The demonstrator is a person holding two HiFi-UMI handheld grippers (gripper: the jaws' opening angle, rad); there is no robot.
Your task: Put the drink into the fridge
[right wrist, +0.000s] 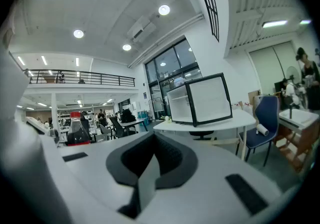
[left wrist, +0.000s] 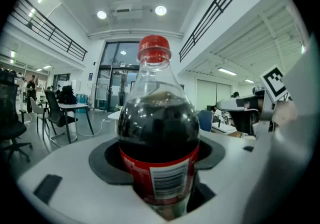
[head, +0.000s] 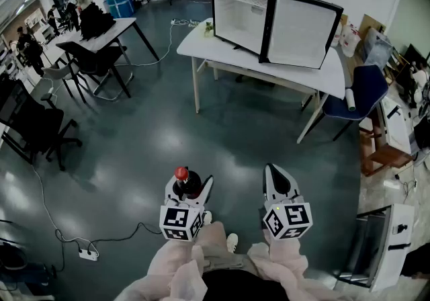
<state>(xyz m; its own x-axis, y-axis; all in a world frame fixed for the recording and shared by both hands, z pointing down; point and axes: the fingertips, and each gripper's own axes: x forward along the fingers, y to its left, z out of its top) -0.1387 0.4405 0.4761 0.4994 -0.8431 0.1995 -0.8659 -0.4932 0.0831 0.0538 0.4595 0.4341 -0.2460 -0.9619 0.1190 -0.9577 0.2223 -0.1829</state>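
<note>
In left gripper (head: 190, 185): one cola bottle (left wrist: 157, 133); on table (head: 282, 74), one open fridge (head: 243, 17).

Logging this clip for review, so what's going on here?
A person stands on the open floor with tongs in each hand. The left tongs grip a cola bottle with a red cap, held upright. The right tongs are shut and empty. The small fridge sits on a white table ahead, door open; the bottle isn't in it yet.
</note>
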